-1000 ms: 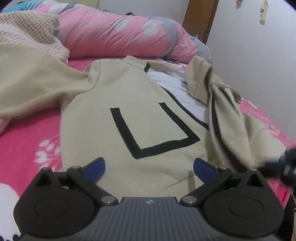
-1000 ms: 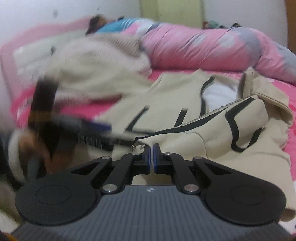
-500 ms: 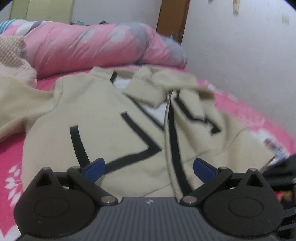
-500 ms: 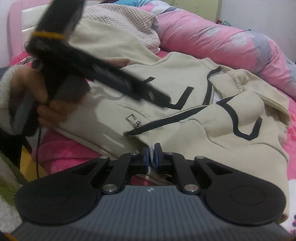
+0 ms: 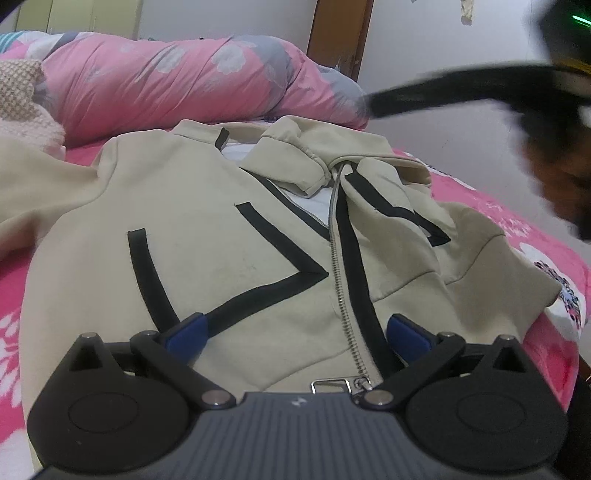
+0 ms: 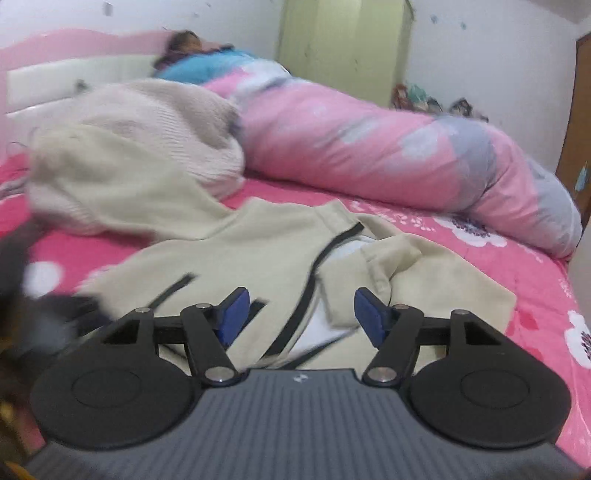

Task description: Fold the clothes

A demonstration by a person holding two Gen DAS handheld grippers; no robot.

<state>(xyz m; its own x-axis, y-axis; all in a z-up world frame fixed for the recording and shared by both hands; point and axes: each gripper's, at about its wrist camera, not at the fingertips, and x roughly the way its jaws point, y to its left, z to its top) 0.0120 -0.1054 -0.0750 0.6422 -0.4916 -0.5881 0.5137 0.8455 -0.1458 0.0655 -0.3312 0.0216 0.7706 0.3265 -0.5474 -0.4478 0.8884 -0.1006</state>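
Observation:
A beige zip jacket point(image 5: 229, 236) with black trim lies front-up on the pink bed, its two front panels meeting along the zipper point(image 5: 341, 295). The collar end points away from me. My left gripper point(image 5: 295, 330) is open low over the hem, with the zipper pull point(image 5: 330, 386) just under its body. In the right wrist view the same jacket point(image 6: 258, 258) lies below my right gripper point(image 6: 301, 314), which is open and holds nothing. One sleeve point(image 6: 110, 184) trails off to the left. The right gripper appears blurred at the upper right of the left wrist view point(image 5: 461, 88).
A long pink floral bolster point(image 6: 388, 147) lies across the back of the bed. A knitted cream garment point(image 6: 155, 122) is heaped at the left. A wall point(image 5: 443, 44) and a wooden door frame point(image 5: 340, 33) stand on the right. The pink bedsheet point(image 6: 535, 288) shows around the jacket.
The right gripper has let go of the jacket's right front panel and opened, then lifted away. That panel now lies flat, closed against the left one. The left gripper stayed open.

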